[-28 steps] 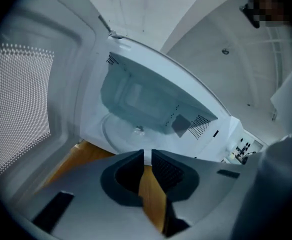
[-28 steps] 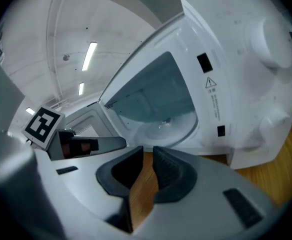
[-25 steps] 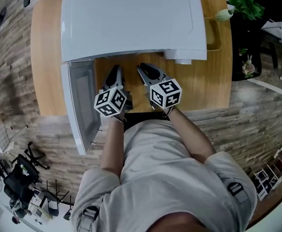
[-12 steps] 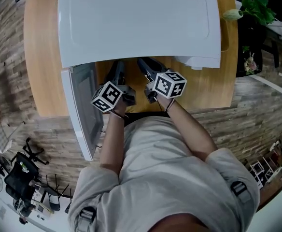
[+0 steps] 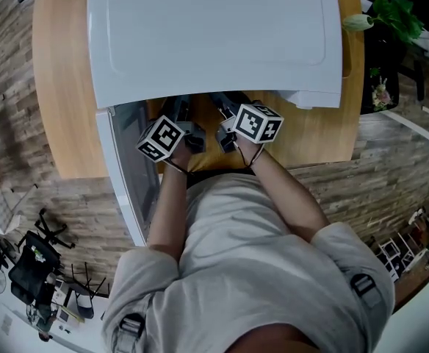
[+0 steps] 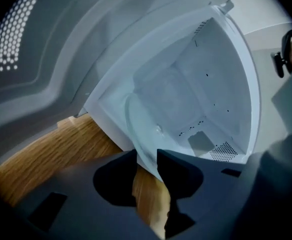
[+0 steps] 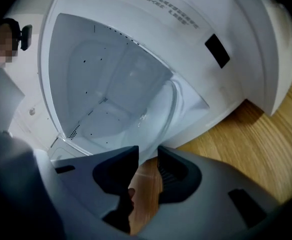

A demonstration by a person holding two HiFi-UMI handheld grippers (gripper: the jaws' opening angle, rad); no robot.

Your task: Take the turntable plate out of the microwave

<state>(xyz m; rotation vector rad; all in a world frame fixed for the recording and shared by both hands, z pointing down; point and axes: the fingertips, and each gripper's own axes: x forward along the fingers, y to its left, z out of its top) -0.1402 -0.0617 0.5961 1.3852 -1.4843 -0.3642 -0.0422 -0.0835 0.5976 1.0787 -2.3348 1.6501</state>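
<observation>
Microwave (image 5: 214, 35) stands on the wooden bench (image 5: 60, 87) at the person's 12 o'clock. Its door (image 5: 126, 168) hangs open at the 9 o'clock side of the cavity mouth.

Left gripper (image 5: 179, 109): reaches in under the front edge of the microwave top, at the 11 o'clock side. In the left gripper view the left gripper (image 6: 147, 154) has its jaws drawn close, with only a narrow gap. The near rim of the clear turntable plate (image 6: 146, 129) fills that gap, so the jaws grip the plate.

Right gripper (image 5: 225, 109): just beside the left one, at the 1 o'clock side. In the right gripper view the right gripper (image 7: 147, 154) shows the same narrow gap, with the turntable plate (image 7: 161, 114) rim held in it.

Plate location: low in the white cavity (image 6: 186, 94), with its near edge overlapping the front frame and reaching out over the bench.

A green plant (image 5: 391, 9) stands off the bench at 2 o'clock.
</observation>
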